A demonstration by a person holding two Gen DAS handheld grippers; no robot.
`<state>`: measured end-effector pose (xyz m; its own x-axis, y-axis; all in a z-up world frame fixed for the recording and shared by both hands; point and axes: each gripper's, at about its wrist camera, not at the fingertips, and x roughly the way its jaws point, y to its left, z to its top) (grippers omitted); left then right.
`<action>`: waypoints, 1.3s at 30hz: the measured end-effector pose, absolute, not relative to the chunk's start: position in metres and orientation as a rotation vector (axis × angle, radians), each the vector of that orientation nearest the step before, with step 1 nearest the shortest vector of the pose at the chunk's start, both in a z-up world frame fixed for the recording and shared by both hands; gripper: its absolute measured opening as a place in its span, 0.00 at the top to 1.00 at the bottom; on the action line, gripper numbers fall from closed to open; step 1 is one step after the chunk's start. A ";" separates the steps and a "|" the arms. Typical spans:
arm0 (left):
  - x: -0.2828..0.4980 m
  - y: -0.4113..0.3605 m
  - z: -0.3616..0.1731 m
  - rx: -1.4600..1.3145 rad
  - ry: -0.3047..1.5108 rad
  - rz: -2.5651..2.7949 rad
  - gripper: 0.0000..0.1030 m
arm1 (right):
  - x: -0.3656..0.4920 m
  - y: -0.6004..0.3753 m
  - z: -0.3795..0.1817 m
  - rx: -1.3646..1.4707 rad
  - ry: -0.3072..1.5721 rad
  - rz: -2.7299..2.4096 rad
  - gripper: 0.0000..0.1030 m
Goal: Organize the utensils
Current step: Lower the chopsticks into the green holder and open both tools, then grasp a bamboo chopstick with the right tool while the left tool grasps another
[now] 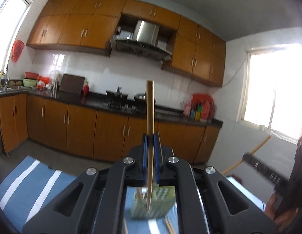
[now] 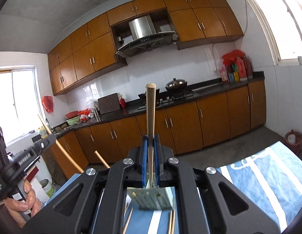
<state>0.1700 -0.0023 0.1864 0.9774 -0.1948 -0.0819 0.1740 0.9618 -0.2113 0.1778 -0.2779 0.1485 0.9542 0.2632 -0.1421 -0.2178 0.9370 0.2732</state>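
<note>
Mid-carry, judging by the layout: a chopstick in each gripper, held above the green perforated holder [image 1: 152, 204] that stands on the blue-and-white striped cloth [image 1: 30, 179]; left gripper [image 1: 150, 140] pinching one wooden chopstick [image 1: 150, 107] between blue pads, jaws pressed nearly together on the shaft; right gripper [image 2: 150, 142] likewise clamped on its own chopstick [image 2: 151, 109]; each stick gripped partway along, long axis close to upright, blunt thick end pointing up toward the kitchen cabinets [image 1: 76, 29], thin tip pointing down and showing through the gap in the gripper body over the holder's mouth; in the left wrist view, tip seemingly at or just inside the holder, beside another stick already leaning there, though too blurred to say touching or apart; in the right wrist view, tip just above the rim. Several loose chopsticks [image 2: 171, 222] lying flat on the cloth in front of the holder, so sorting far from done. Next move, as a judgement: lowering each stick straight down along its own axis, tip first into a compartment, keeping upright to clear the rim, then releasing; with both sticks converging on one small holder, some risk of clashing, so one at a time probably wiser.
</note>
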 end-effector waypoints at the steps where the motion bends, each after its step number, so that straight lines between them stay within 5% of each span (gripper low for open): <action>1: 0.174 -0.005 0.188 -0.206 0.085 -0.180 0.93 | 0.183 -0.275 0.148 0.248 0.176 0.240 0.93; 19: 0.262 -0.024 0.136 -0.235 0.144 -0.106 0.93 | 0.248 -0.252 0.099 0.232 0.342 0.249 0.93; 27: 0.252 -0.018 0.139 -0.208 0.160 -0.088 0.84 | 0.242 -0.255 0.100 0.247 0.351 0.235 0.84; 39: 0.192 0.027 0.124 -0.171 0.230 -0.038 0.76 | 0.197 -0.291 0.088 0.244 0.388 0.152 0.84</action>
<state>0.1918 0.0267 0.1238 0.9729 -0.0572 -0.2239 0.0181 0.9848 -0.1728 0.1971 -0.2907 0.0882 0.9150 0.1926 -0.3546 -0.1000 0.9595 0.2632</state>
